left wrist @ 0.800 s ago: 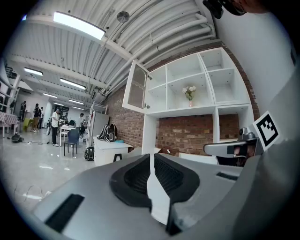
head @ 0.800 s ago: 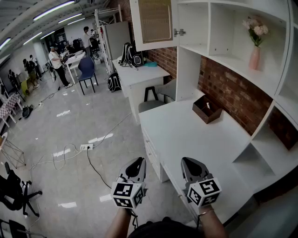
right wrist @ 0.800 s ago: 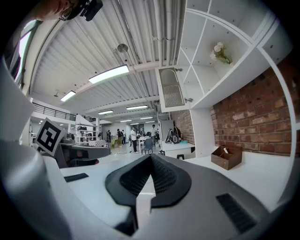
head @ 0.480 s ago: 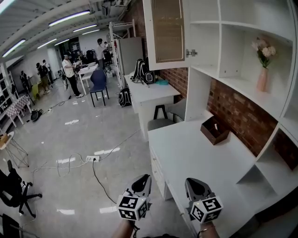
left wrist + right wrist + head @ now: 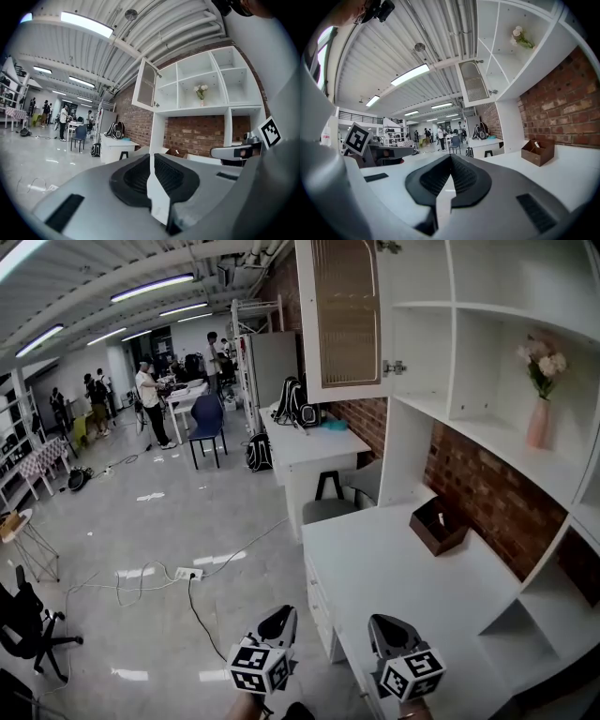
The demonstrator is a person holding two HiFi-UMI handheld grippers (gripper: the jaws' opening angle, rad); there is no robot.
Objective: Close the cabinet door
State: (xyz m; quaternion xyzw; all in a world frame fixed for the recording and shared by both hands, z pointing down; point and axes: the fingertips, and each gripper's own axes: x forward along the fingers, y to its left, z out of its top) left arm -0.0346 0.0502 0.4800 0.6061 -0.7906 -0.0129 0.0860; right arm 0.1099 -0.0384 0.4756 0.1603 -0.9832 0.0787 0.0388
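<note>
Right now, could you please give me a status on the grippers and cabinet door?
Left gripper and right gripper shut, empty. Cabinet door open, high above both. Path looks clear.

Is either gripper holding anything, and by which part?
Nothing is held. The left gripper and right gripper both have fingers closed together, empty, short of the open cabinet door.

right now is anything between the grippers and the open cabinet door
Nothing visible. The cabinet door hangs open high on the shelf unit. The left gripper and right gripper, both shut and empty, sit low with open air between.
</note>
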